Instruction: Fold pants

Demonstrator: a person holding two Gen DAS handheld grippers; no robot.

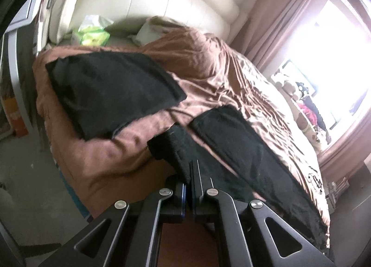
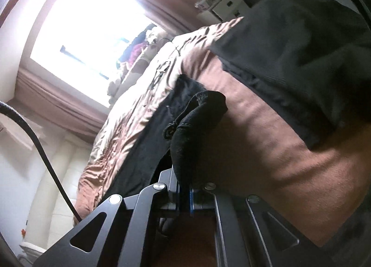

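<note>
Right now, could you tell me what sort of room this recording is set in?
Most likely a bedroom: a bed under a brown cover, a cream padded headboard, and a curtained window beside it.

Black pants — brown bedspread

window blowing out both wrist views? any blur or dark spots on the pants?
Left wrist view: window clipped white at right, flare washing the curtain; black pants show almost no texture; slight motion blur. Right wrist view: window blown out upper left, bedspread in shadow on the right, pants near the right gripper dark and soft; heavy fisheye bending in both.
</note>
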